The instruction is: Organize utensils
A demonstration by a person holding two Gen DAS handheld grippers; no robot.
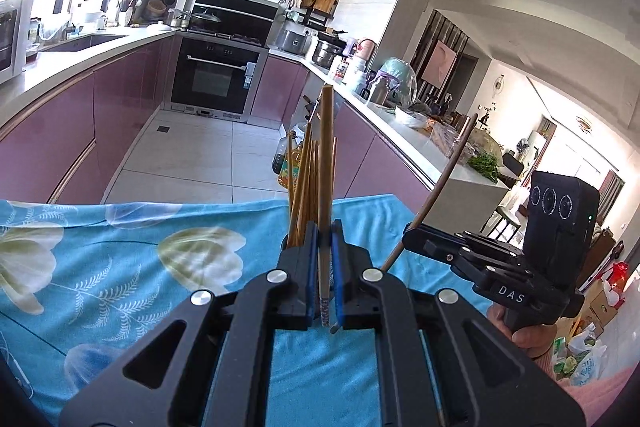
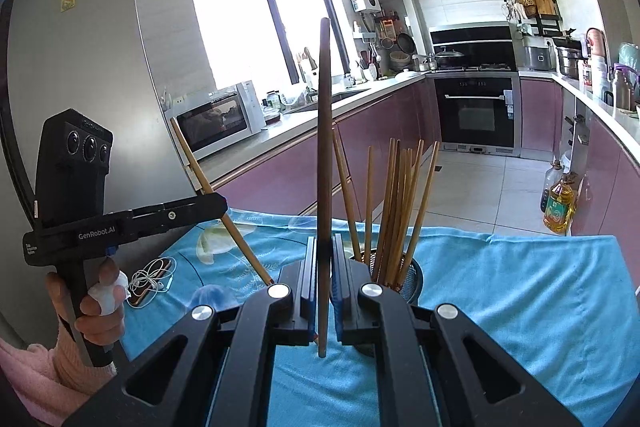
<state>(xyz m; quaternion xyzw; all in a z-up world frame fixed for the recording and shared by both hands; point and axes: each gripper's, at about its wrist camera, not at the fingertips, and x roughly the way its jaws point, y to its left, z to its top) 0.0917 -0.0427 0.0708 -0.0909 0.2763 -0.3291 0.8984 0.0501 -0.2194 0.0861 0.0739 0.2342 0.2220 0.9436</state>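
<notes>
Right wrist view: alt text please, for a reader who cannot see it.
The right gripper is shut on a dark chopstick that stands upright over a blue floral cloth. Beside it a metal holder bristles with lighter chopsticks; at left, the left gripper clamps a light chopstick.

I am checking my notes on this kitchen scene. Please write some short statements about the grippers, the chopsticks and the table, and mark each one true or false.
1. The left gripper is shut on a light chopstick. True.
2. The right gripper is open and holds nothing. False: it is shut on a dark chopstick.
3. Several chopsticks stand in a metal holder on the table. True.
4. The tablecloth is plain red. False: it is blue with a flower pattern.
5. A phone with white earphones lies on the cloth. True.
6. The oven door is wide open. False: it is closed.
</notes>
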